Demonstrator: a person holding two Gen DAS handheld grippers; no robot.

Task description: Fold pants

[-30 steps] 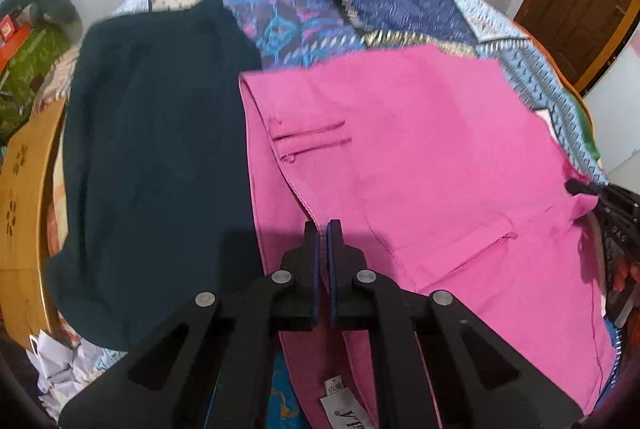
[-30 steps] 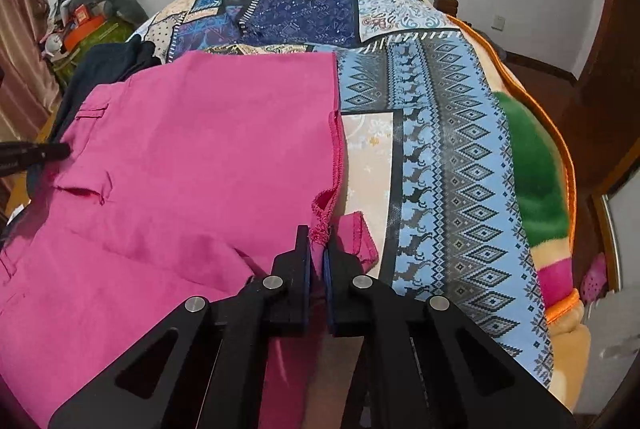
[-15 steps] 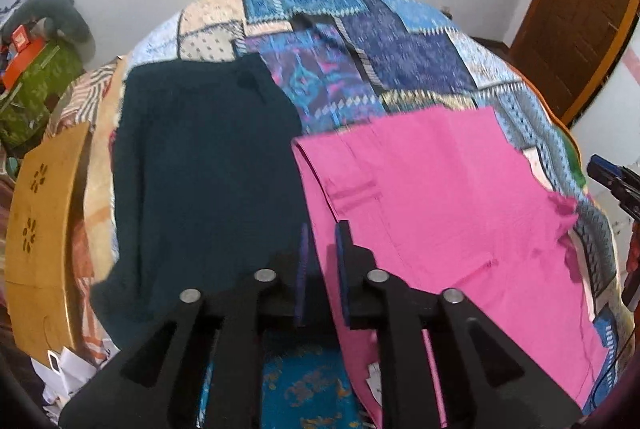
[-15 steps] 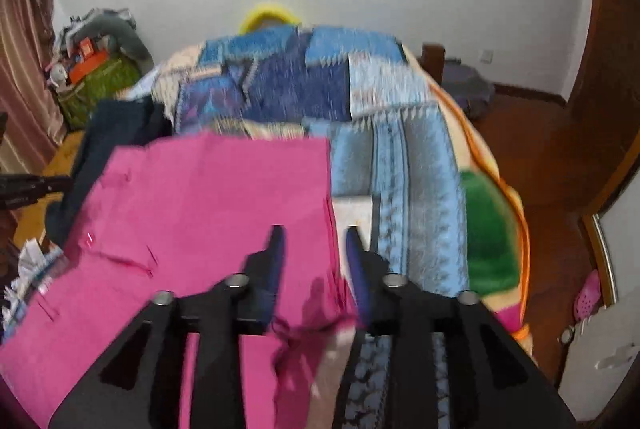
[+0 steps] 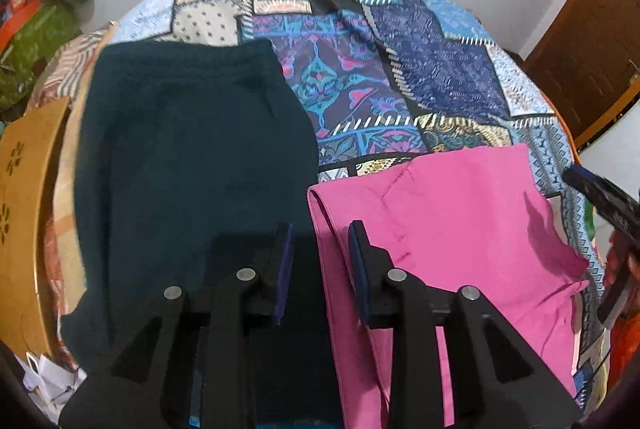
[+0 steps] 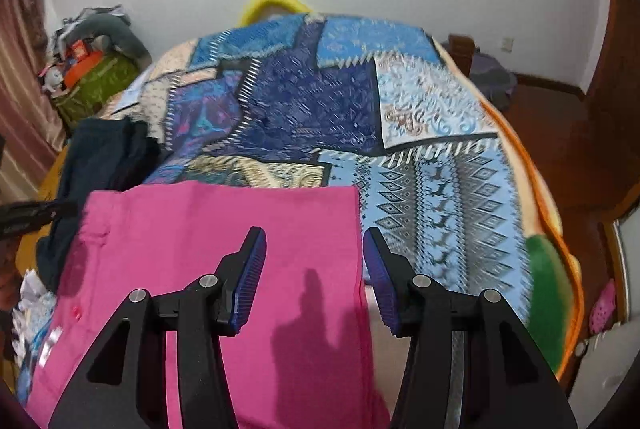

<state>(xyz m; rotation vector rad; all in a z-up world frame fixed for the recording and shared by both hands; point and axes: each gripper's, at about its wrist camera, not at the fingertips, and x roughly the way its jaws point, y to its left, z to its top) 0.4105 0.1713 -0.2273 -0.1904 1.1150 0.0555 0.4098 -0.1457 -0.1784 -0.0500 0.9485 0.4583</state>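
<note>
White walls and a wooden door frame a bed point(image 6: 404, 165) covered with a blue patchwork-patterned blanket, and over it we hold both tools. Our left claw point(image 5: 320, 241) stands spread and empty, one finger above the dark navy garment point(image 5: 188, 165), the other just over the folded left edge of the bright pink cotton pants point(image 5: 444, 229). Our right claw point(image 6: 314, 249) is spread as well, gripping nothing, its fingers straddling the right edge of the same pink pants point(image 6: 216, 229), which lie flat and already doubled on the near part of the bed, just beside the navy piece.

We judge the pink cloth light, soft and limp: it will sag and slide on itself once lifted, and one raised corner near the right side already curls. We would pinch through all layers at the two near corners, or along the folded edge, so the layers travel together. Gripping only the top layer would likely pull the fold apart. Nothing here is fragile; the main risk is a crooked fold or catching the blanket underneath.
</note>
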